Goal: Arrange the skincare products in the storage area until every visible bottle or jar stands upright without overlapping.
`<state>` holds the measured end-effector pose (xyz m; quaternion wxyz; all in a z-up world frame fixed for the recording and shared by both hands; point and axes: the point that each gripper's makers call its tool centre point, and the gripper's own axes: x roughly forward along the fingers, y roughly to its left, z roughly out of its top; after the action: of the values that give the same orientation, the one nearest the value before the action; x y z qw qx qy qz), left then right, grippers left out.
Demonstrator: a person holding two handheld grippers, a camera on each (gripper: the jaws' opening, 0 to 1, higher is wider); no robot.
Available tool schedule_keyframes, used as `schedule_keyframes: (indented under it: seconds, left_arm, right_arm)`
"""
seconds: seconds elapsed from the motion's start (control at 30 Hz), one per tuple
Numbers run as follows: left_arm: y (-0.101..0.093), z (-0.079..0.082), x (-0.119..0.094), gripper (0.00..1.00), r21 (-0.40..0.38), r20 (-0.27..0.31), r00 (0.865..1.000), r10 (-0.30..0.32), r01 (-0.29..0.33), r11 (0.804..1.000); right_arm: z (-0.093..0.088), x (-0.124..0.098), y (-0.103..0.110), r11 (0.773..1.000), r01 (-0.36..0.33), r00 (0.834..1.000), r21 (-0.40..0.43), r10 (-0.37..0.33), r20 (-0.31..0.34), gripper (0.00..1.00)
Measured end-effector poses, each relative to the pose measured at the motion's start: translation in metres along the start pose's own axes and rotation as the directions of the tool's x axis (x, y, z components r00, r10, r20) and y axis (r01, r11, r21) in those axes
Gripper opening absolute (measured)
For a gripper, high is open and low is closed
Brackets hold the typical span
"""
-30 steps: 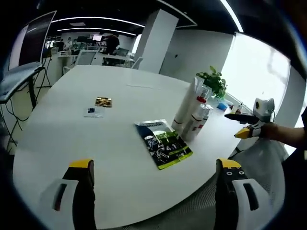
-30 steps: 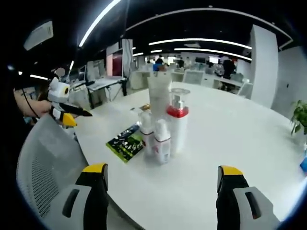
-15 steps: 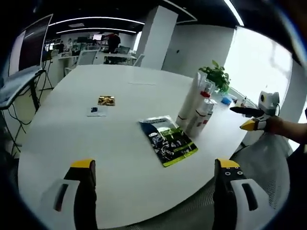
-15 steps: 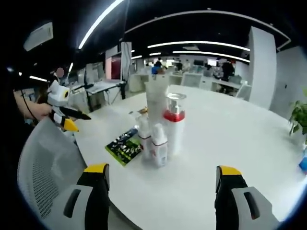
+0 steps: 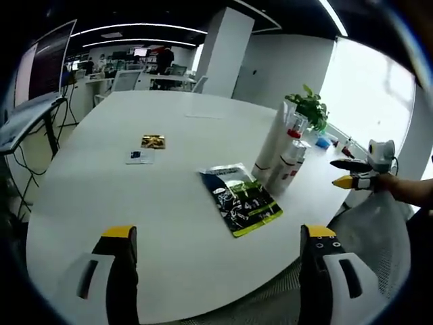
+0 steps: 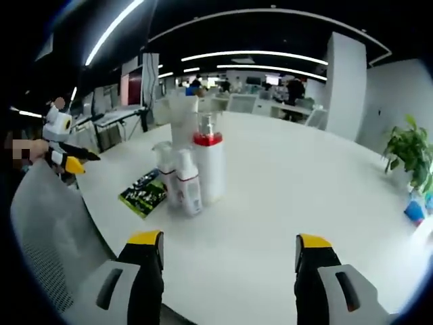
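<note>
White table (image 5: 101, 196), bottles (image 6: 189, 172) upright nr edge

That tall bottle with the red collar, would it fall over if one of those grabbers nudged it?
Probably, yes. The tall bottle with the red collar is narrow for its height, so a push up high could tip it. The smaller bottles crowded against it might brace it or topple too. Its smooth plastic looks somewhat slippery.

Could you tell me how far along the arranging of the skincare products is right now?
Looks done: the tall tube, red-collared pump bottle and two small bottles stand upright in a tight cluster on the table. In hand: nothing; left gripper and right gripper are open, short of them. Possibly left: the green sachet lies flat.
</note>
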<state>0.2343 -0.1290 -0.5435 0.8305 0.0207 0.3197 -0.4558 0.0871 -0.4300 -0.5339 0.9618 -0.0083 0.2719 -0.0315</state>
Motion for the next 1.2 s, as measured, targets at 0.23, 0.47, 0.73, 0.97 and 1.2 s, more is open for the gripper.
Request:
schedule_keyframes:
  seconds: [0.23,0.47,0.73,0.97,1.2]
  left_arm:
    - [0.002,-0.002,-0.002,0.94,-0.013,-0.005,1.0,0.013,-0.013,1.0]
    - [0.012,0.009,0.003,0.96,-0.023,-0.011,1.0,0.022,-0.022,0.999]
    - [0.027,0.029,0.02,0.96,-0.011,0.002,1.0,0.026,-0.026,1.0]
    - [0.028,0.039,0.035,0.96,0.002,-0.011,1.0,0.015,-0.015,1.0]
    - [0.048,0.045,0.059,0.97,-0.026,-0.06,0.997,0.05,-0.052,0.998]
  right_arm:
    - [-0.004,0.0,0.005,1.0,-0.02,1.0,-0.017,0.02,-0.023,0.83]
    - [-0.004,0.003,0.006,0.999,-0.03,0.999,-0.035,0.029,-0.027,0.89]
    - [-0.002,0.005,0.005,0.999,-0.034,0.999,-0.009,0.034,-0.01,0.99]
    - [-0.004,0.008,0.004,0.999,-0.042,0.999,-0.016,0.041,-0.023,0.99]
    - [-0.008,0.008,0.004,0.999,-0.041,0.998,-0.007,0.041,-0.046,0.99]
